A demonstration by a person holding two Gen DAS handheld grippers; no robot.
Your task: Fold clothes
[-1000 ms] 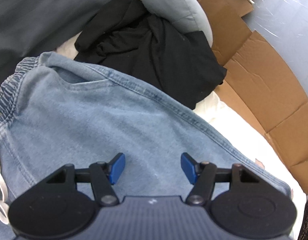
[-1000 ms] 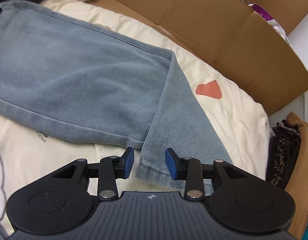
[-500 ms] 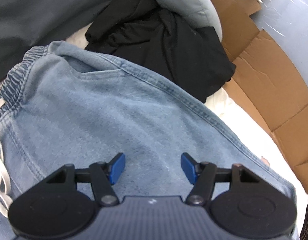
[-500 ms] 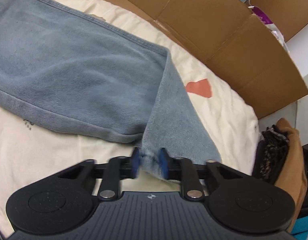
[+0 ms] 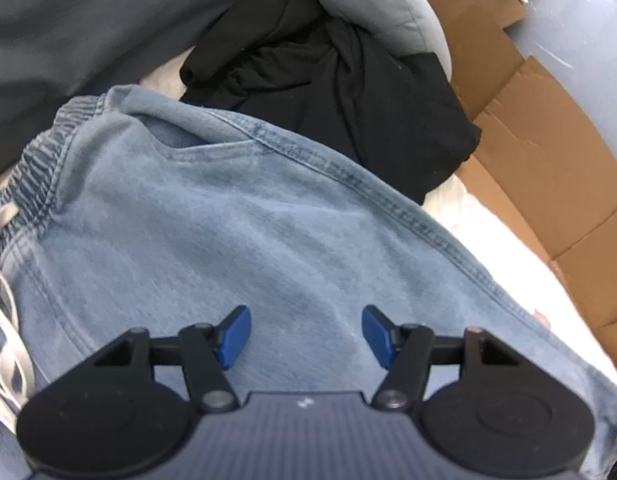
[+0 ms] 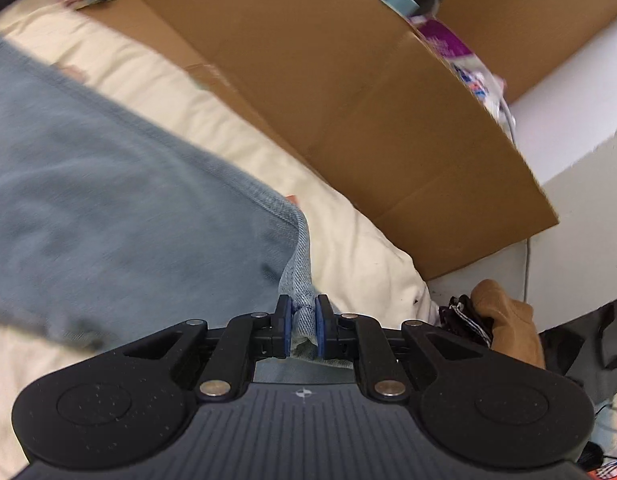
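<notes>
The left tool (image 5: 306, 336) hangs over the upper part of the light blue jeans (image 5: 248, 248), its blue pads (image 5: 234, 336) standing well apart with only flat denim below them and nothing pinched. To its left the gathered elastic waistband (image 5: 40, 168) curves away, and a white drawstring (image 5: 4, 320) trails down the picture's left edge. Beyond the jeans lies a crumpled black garment (image 5: 340, 92), with a pale grey-blue cushion (image 5: 388, 8) above it and flattened brown cardboard (image 5: 548, 152) to the right.

The right tool (image 6: 301, 330) is closing its jaws on the hem of a jeans leg (image 6: 298, 276): a bunched fold of denim sits between the pads (image 6: 283, 330) and they press on it from both sides. From there the leg runs up and off to the left, blurred, across the cream bedsheet (image 6: 368, 248). Past the sheet stands more cardboard (image 6: 368, 100). At the right, beside the bed's edge, a tan garment (image 6: 508, 320) lies against a dark patterned one (image 6: 464, 316).
</notes>
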